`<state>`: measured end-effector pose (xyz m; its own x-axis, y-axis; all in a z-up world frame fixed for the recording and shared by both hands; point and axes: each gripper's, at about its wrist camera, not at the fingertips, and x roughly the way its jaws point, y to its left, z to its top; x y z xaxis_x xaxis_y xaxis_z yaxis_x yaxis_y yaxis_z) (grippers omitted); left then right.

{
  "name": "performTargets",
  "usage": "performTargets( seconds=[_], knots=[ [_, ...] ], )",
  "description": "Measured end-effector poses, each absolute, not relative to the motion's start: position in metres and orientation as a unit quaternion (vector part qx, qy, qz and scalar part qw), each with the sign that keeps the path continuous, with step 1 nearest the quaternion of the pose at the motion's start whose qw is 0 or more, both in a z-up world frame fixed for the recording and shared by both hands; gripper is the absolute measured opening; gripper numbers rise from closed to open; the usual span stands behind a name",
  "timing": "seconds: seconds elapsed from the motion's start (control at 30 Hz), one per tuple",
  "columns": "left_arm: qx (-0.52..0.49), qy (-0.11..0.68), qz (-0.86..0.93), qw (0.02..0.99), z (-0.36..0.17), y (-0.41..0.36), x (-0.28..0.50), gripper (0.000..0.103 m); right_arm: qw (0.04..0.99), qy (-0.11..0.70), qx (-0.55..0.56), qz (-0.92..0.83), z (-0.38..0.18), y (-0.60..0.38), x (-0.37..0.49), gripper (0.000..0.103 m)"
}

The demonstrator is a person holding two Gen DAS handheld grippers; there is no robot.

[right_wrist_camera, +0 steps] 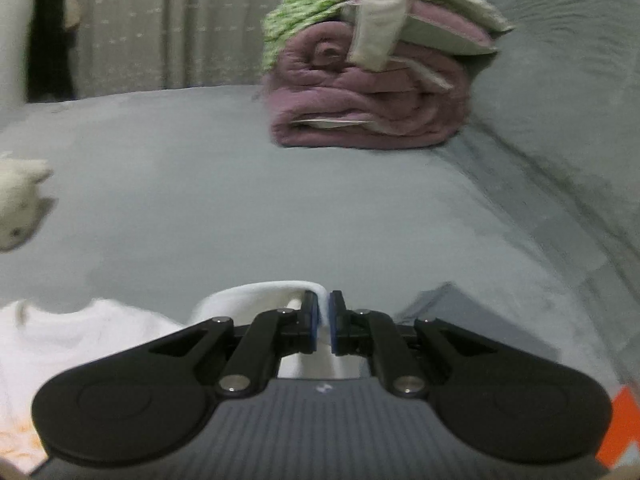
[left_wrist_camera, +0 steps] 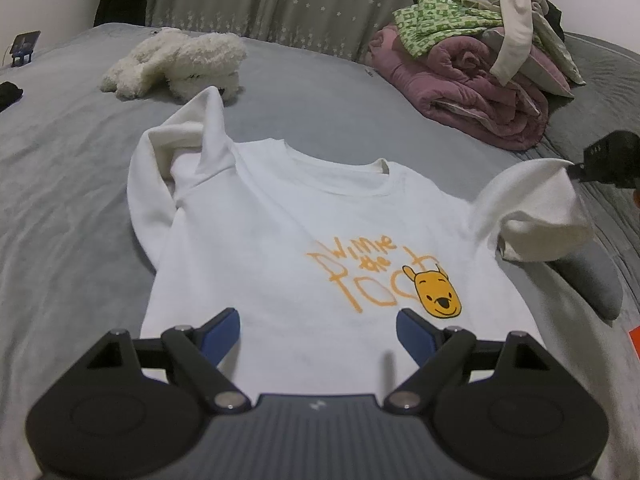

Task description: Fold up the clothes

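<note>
While the white sweatshirt lies face up on the grey bed, collar to the far side, its two sleeves differ. Left sleeve: doubled back on itself near the shoulder, cuff end pointing to the far side, resting on the bed. Right sleeve: raised clear of the bed, cuff end pinched by the right gripper. Yellow lettering and a bear face printed on the chest, toward the right.

Left gripper: jaws wide, nothing between them, positioned over the near hem of the sweatshirt; contact w/ fabric cannot be determined.

Right gripper: jaws narrow, clamped on white sleeve fabric; a fold of it shows between and just beyond the blue pads in the right wrist view. That view is blurred.

Other items on the bed:
- White plush toy, far left, apart from the sweatshirt.
- Folded mauve quilt, far right, w/ a heap of clothes on top, incl. a green patterned piece and a cream piece.
- Small dark object at the far left edge; not identifiable.

Grey patterned curtain behind the bed.
</note>
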<state>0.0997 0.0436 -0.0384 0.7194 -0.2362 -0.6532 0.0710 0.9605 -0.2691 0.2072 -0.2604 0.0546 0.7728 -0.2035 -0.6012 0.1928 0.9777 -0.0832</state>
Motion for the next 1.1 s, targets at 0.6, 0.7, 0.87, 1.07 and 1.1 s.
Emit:
performTargets(
  seconds=[0.6,0.7,0.87,1.07,1.1],
  knots=[
    [-0.115,0.363,-0.085,0.921,-0.035,0.047,0.097,0.086,0.906,0.407,0.07,0.089,0.044,-0.154,0.238,0.007],
    [-0.121,0.362,-0.086,0.92,-0.034,0.048,0.097,0.086,0.901,0.417,0.068,0.099,0.037,-0.141,0.242,0.009],
    [-0.126,0.363,-0.086,0.919,-0.034,0.05,0.099,0.086,0.899,0.418,0.075,0.111,0.035,-0.137,0.244,0.021],
    [-0.124,0.364,-0.086,0.919,-0.034,0.052,0.099,0.086,0.908,0.403,0.077,0.084,0.043,-0.164,0.24,0.039],
    [-0.123,0.364,-0.086,0.919,-0.034,0.052,0.099,0.086,0.908,0.403,0.083,0.076,0.043,-0.171,0.24,0.039]
  ],
)
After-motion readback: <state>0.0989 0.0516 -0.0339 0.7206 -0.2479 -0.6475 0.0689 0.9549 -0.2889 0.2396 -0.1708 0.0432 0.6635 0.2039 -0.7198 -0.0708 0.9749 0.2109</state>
